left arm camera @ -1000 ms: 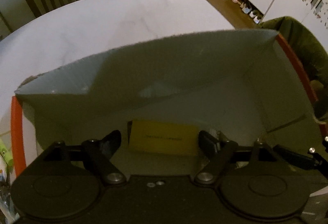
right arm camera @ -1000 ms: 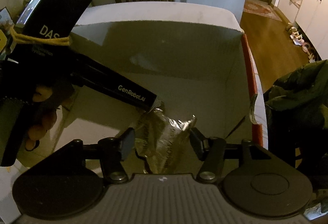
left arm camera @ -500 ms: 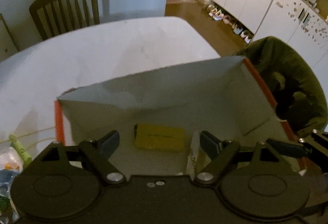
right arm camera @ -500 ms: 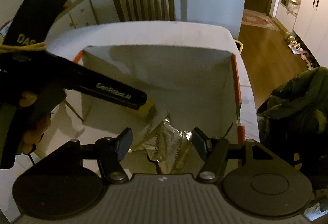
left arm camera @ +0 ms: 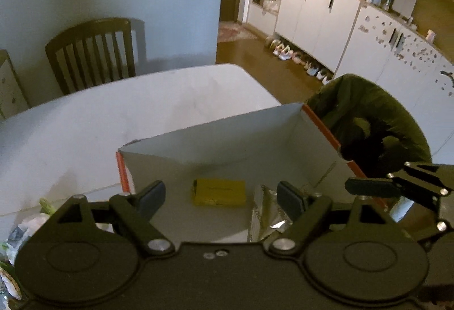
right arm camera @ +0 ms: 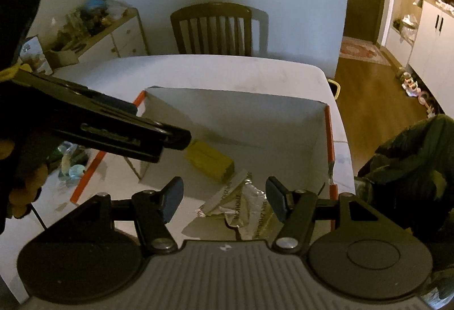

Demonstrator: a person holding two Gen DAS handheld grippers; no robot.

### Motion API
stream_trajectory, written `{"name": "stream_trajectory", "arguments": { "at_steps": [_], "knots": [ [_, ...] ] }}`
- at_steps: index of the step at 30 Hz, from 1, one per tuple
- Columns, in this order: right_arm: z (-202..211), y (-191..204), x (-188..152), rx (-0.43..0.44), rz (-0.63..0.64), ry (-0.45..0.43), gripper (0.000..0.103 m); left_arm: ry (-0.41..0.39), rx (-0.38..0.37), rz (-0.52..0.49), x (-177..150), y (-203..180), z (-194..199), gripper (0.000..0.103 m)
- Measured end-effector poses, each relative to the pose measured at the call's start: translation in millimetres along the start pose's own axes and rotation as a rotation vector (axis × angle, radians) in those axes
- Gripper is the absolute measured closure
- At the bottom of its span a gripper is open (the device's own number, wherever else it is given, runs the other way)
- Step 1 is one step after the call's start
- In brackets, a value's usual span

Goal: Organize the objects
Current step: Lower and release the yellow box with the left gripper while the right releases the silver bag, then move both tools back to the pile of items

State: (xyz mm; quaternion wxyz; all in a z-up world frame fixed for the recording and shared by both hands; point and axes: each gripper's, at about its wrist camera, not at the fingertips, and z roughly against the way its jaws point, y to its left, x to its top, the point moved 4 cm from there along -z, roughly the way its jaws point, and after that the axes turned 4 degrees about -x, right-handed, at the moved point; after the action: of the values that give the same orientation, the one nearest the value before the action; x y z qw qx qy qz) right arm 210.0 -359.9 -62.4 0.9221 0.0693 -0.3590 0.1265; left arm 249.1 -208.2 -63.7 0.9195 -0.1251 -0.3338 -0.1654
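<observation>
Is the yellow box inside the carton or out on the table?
Inside. The yellow box lies flat on the carton floor, beside the silver foil packet.

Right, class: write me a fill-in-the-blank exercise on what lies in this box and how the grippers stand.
1. The box holds a ____ packet beside a foil wrapper.
2. The box stands on a white ____.
3. Both the left gripper and the right gripper are ____, holding nothing.

Missing words: yellow; table; open

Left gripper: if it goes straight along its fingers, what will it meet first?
Probably the yellow packet on the floor of the box; it lies centred between the open left gripper fingers. Depth is uncertain.
</observation>
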Motion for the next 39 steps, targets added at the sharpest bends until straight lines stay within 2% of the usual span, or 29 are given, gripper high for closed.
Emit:
{"name": "stream_trajectory", "arguments": {
  "at_steps": [7, 10, 18, 21, 28, 39],
  "knots": [
    [18, 13, -1, -0.007, -0.027, -0.049, 0.04, -0.056, -0.018, -0.02, -13, 10, 30, 0.014],
    [24, 20, -2, -0.001, -0.048, -0.066, 0.03, -0.066, -0.025, -0.016, -21, 19, 39, 0.014],
    [33, 47, -5, 0.002, -0.081, -0.093, 0.029, -0.113, -0.027, -0.021, -41, 44, 72, 0.008],
    [40, 57, -5, 0.017, -0.107, -0.125, 0.025, -0.135, -0.022, -0.021, -48, 53, 84, 0.002],
    [53, 88, -6, 0.043, -0.131, -0.174, 0.017, -0.152, -0.04, -0.011, -63, 74, 104, 0.001],
    [56, 131, -8, 0.032, -0.148, -0.191, 0.016, -0.175, -0.058, 0.017, -85, 112, 122, 0.0]
  ]
}}
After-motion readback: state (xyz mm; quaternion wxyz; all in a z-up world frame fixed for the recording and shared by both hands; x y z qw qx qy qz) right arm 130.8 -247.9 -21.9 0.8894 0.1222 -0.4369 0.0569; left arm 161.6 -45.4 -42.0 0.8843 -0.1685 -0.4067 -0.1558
